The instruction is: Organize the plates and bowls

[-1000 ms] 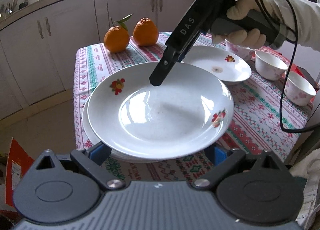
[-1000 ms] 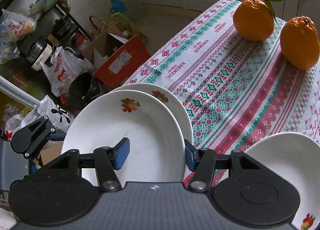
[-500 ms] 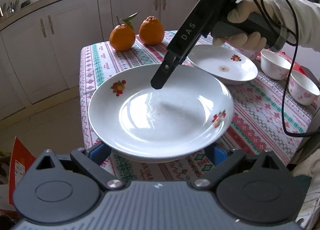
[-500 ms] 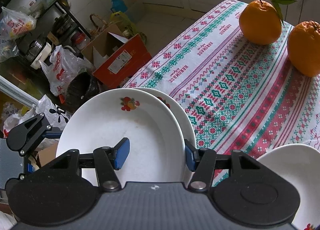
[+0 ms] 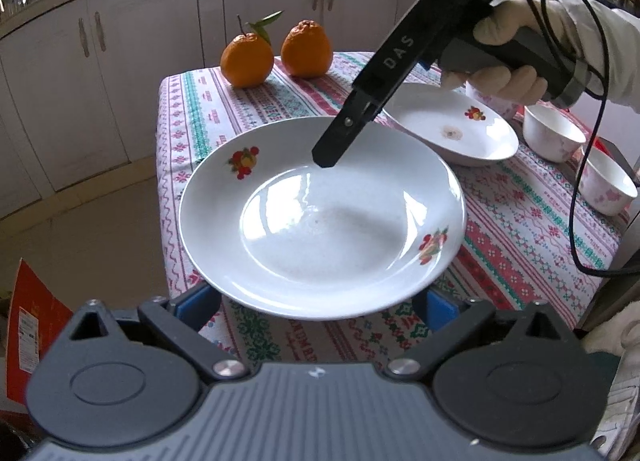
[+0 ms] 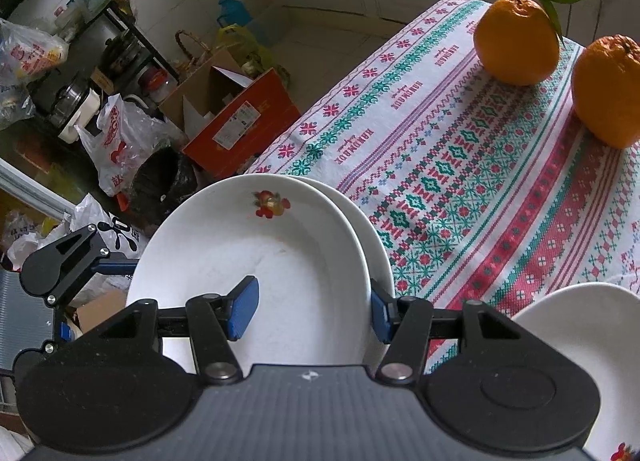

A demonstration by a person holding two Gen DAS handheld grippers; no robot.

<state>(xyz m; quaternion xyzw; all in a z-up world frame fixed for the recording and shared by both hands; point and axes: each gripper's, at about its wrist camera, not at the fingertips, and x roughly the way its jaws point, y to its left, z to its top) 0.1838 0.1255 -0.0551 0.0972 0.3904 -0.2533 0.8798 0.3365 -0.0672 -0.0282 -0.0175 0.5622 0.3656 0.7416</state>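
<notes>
fingers (image 5: 198, 303) of the left gripper (image 5: 316, 307): blue pads spread wide, clamping nothing; top plate (image 5: 320, 217) sits between and beyond them, near table (image 5: 192, 109) edge. right gripper's finger hangs over plate's far rim. spare plate (image 5: 448, 129) and two bowls (image 5: 554, 133) far right, likely awaiting stacking.

right wrist view: right gripper (image 6: 312, 307) pads apart, straddling top plate's (image 6: 260, 285) rim without contact; lower plate (image 6: 372, 245) peeks out, stack slightly offset. two oranges (image 6: 516, 41) far right.
</notes>
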